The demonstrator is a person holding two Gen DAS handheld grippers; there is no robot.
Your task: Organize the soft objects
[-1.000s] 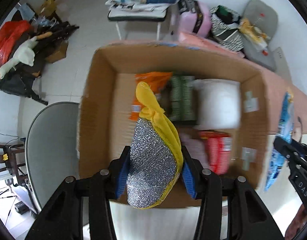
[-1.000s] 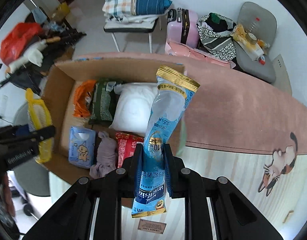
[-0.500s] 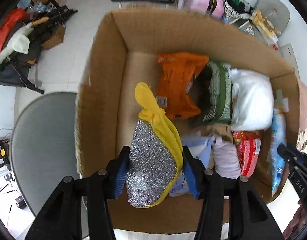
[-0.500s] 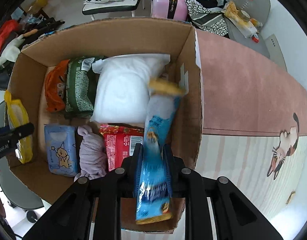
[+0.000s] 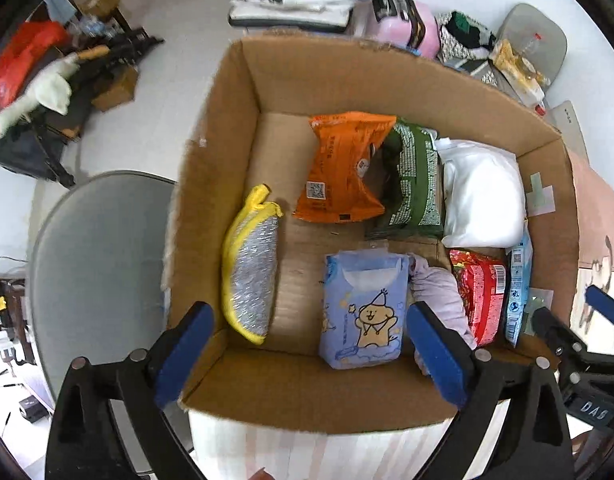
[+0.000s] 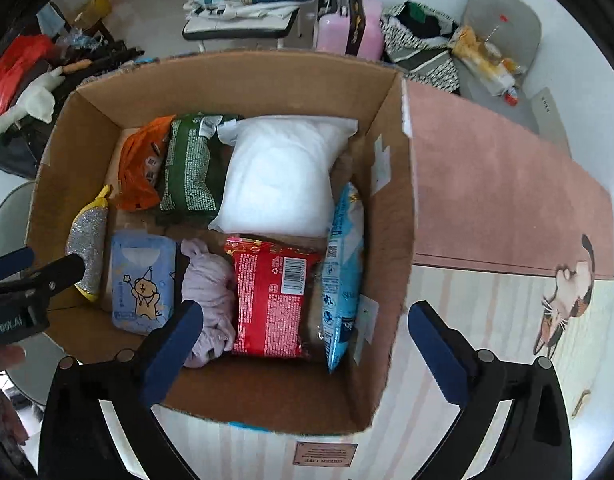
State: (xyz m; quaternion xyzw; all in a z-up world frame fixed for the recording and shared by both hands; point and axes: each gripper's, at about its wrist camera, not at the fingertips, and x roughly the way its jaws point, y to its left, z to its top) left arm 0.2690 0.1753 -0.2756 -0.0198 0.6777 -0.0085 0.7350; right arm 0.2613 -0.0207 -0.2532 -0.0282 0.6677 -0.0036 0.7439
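Left claw opening with nothing between its pads, right claw opening likewise, yellow-edged scrubber against the cardboard box's left wall, blue packet by its right wall.

Black tool frames carry blue pads and silver screws

An open brown cardboard box stands on the desk. Inside, at twelve o'clock, a white soft pillow pack lies. At its nine o'clock sits a green printed packet, then an orange crinkled packet. At six o'clock lies a red noodle packet, with a blue upright pouch at its three o'clock against the wall. At its nine o'clock lie a lilac bundled cloth, a blue tissue pack with a cartoon bear, and a yellow-edged silver scouring pad.
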